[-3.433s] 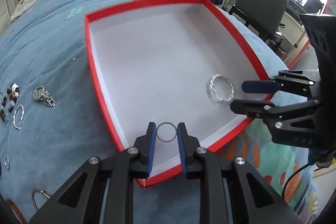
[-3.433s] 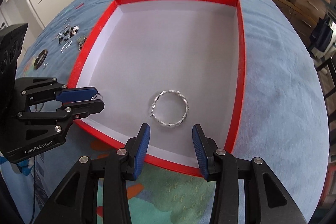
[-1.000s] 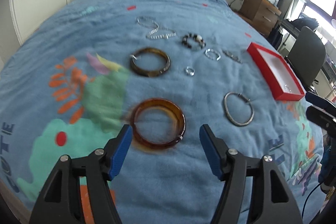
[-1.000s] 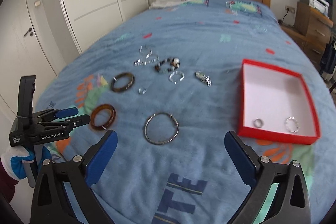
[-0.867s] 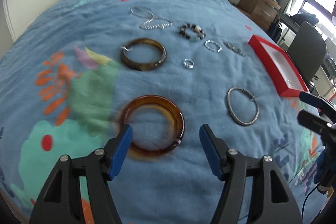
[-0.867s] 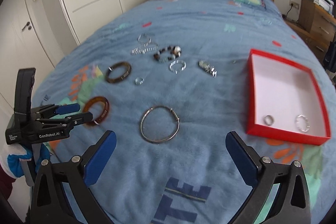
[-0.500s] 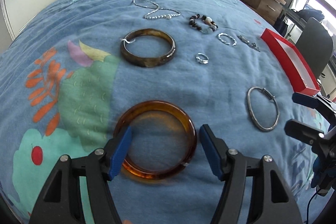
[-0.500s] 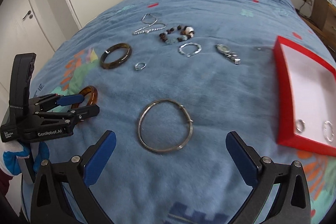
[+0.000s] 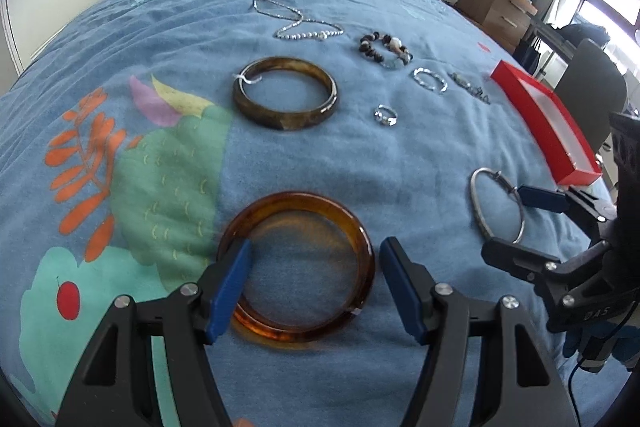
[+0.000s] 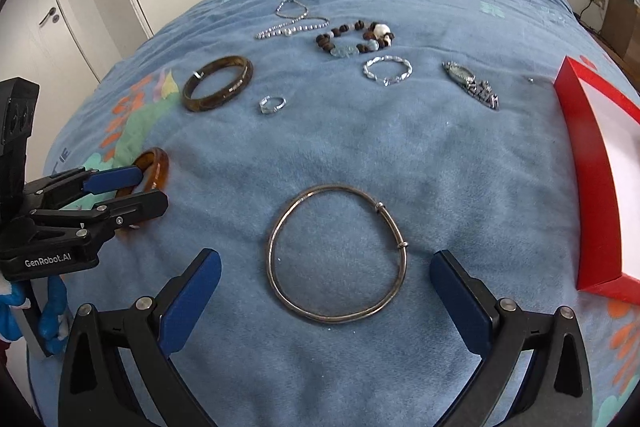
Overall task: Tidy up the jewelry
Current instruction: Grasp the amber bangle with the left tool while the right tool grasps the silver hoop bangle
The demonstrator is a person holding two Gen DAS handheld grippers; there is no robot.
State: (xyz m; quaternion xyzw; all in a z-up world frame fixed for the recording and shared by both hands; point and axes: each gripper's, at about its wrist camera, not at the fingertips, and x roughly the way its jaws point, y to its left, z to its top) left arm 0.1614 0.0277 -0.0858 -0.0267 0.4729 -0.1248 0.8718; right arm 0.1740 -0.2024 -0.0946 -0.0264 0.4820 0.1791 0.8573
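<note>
1. right now the left gripper (image 9: 314, 281) is spread wide and holds nothing; its blue pads sit either side of the amber bangle (image 9: 297, 266), the left pad over the near-left part of the rim, the right pad just clear of it.
2. likewise the right gripper (image 10: 326, 301) is released, jaws far apart, flanking the thin silver bangle (image 10: 338, 254) that lies flat on the blue bedspread (image 10: 440, 163).
3. the amber bangle looks like rigid, glossy resin: light, stiff, probably slick against the pads. a pinch across one wall of the ring, inside to outside, seems safer than squeezing across the whole hoop, which could pop out.
4. the silver bangle is a thin wire hoop with a small clasp, likely light and a bit springy; it sinks slightly into the soft cover, so a pad must dig under its edge. taking it near the clasp may give more to bite on.
5. farther off lie a darker brown bangle (image 9: 285, 92), a small ring (image 9: 386, 115) and a beaded bracelet (image 9: 385, 49).
6. the red box (image 10: 588, 163) sits to the right, well apart from both bangles.
</note>
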